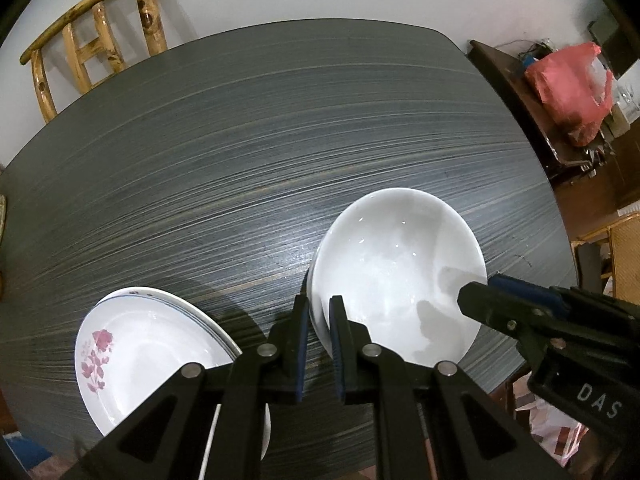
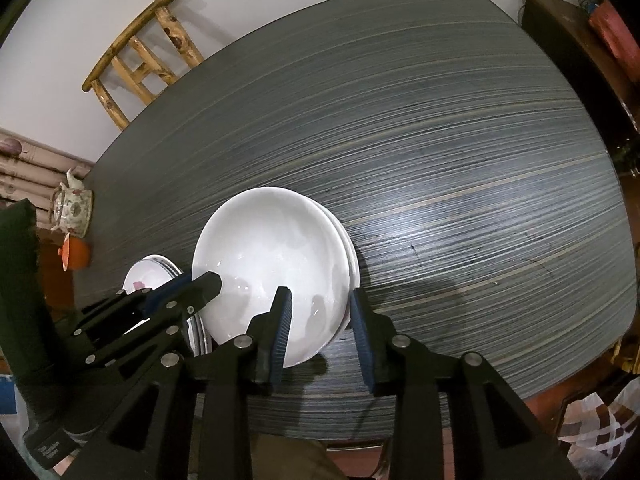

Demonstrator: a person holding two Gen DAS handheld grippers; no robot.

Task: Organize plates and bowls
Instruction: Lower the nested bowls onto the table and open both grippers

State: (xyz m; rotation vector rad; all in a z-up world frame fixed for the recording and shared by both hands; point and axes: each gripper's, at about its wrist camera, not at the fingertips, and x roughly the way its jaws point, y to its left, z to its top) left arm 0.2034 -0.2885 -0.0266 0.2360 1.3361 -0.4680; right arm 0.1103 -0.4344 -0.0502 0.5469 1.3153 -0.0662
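Observation:
A stack of white bowls (image 1: 396, 264) sits on the dark striped table (image 1: 240, 140); it also shows in the right wrist view (image 2: 272, 256). My left gripper (image 1: 320, 312) has its jaws narrowly around the stack's left rim. My right gripper (image 2: 322, 308) straddles the right rim with its jaws wider apart; it also shows in the left wrist view (image 1: 492, 296). A stack of plates, the top one with a pink flower (image 1: 140, 356), lies to the left of the bowls; it also shows in the right wrist view (image 2: 150, 272).
A wooden chair (image 1: 92, 44) stands behind the table. A side cabinet with a red bag (image 1: 568, 88) is at the right. A teapot (image 2: 72, 208) and an orange cup (image 2: 76, 254) sit off the table's left edge.

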